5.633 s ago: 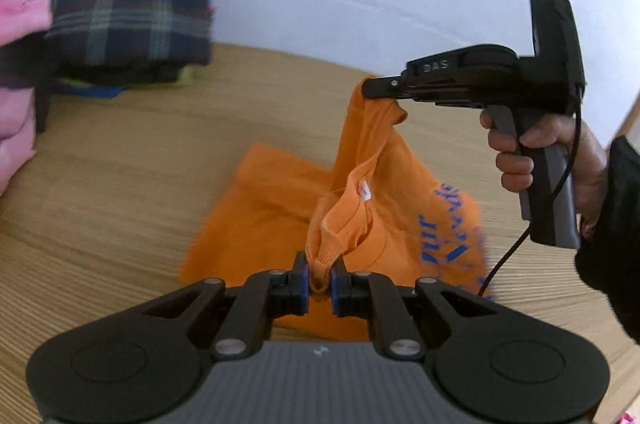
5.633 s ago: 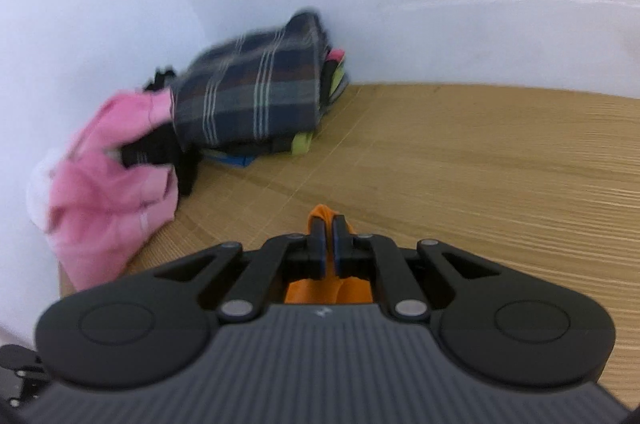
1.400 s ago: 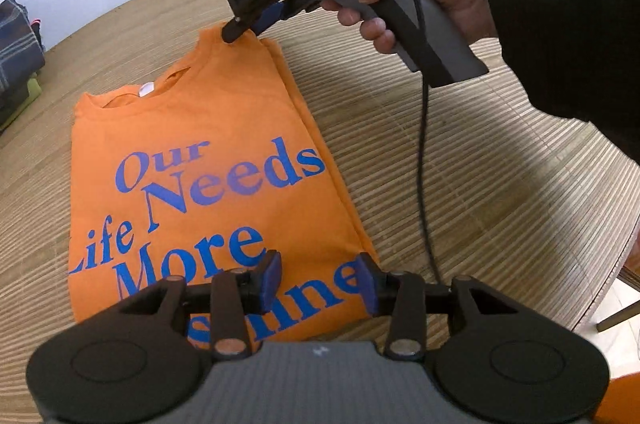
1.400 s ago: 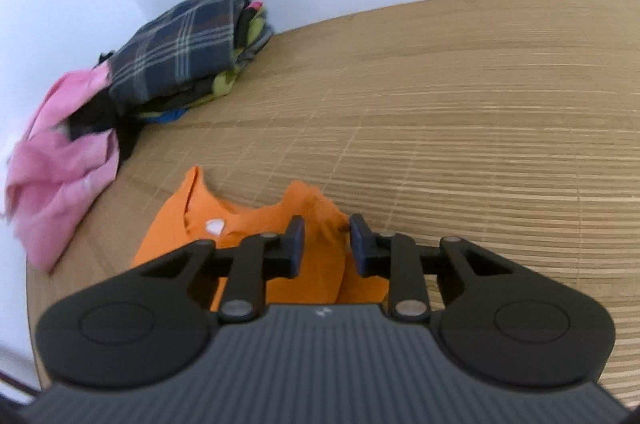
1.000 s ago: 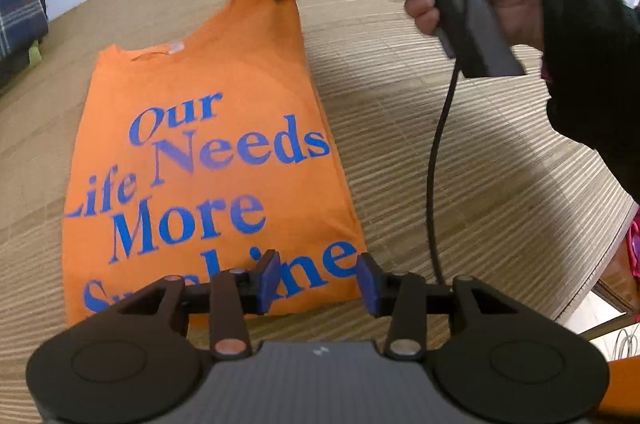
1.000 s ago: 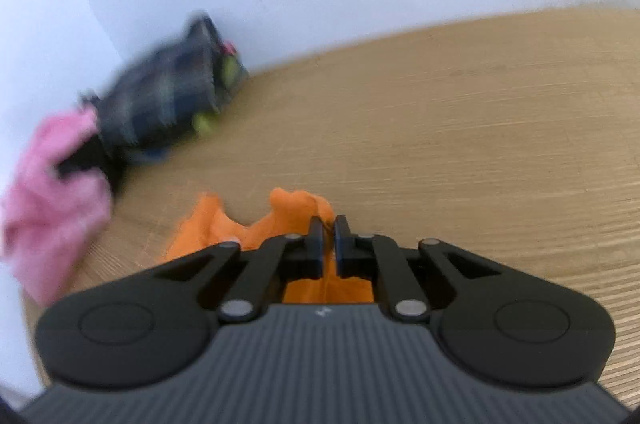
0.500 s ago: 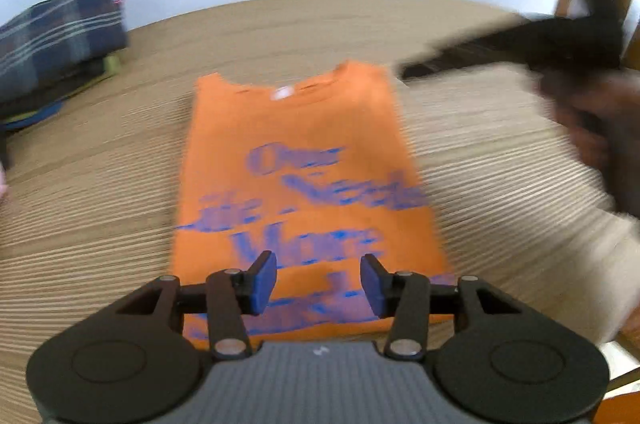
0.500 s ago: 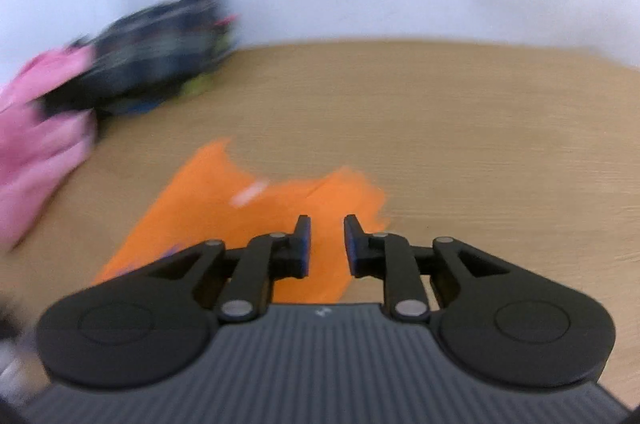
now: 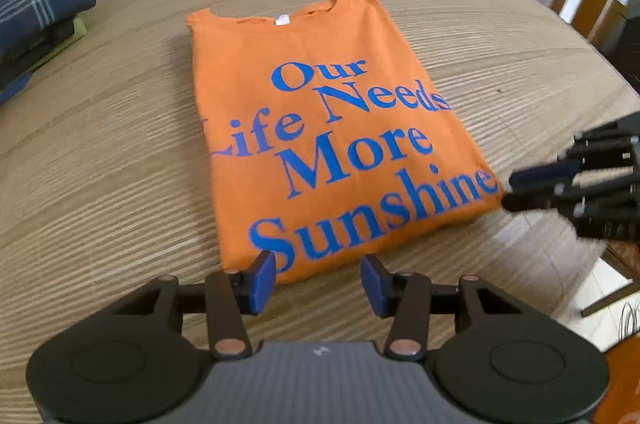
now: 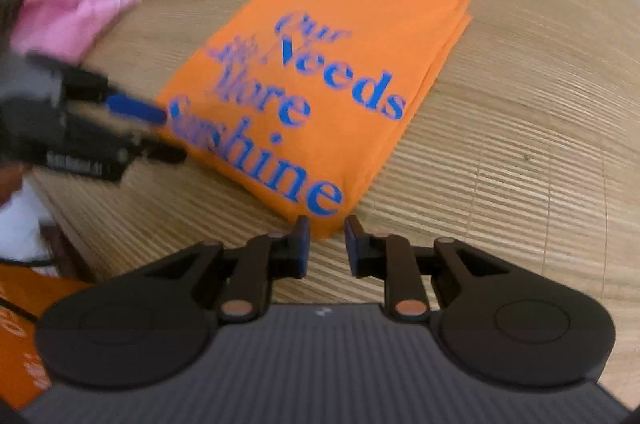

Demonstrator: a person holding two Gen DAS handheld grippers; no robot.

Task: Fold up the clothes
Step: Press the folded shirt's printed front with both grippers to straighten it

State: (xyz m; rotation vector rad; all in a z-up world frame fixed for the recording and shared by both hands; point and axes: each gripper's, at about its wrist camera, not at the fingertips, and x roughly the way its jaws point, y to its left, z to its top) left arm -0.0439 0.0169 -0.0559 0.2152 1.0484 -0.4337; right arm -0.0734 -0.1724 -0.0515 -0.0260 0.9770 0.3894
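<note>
- The orange T-shirt (image 9: 320, 127) lies flat on the worktop (image 9: 100, 151), sides tucked under, hem nearest you.
- Your left tongs (image 9: 318, 282) and right tongs (image 10: 326, 244) are both released, holding nothing, one at each hem corner.
- Pinch every layer, probably three though blur hides them, then carry both corners evenly to the collar.

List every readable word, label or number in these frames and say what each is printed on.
"Our Life Needs More Sunshine": blue print on the folded orange T-shirt, one phrase over four lines, lying on the wooden table.
White neck tag on the shirt: too small to read.
Light lettering on the left hand-held gripper body, seen from the right wrist view: blurred, unreadable.
</note>
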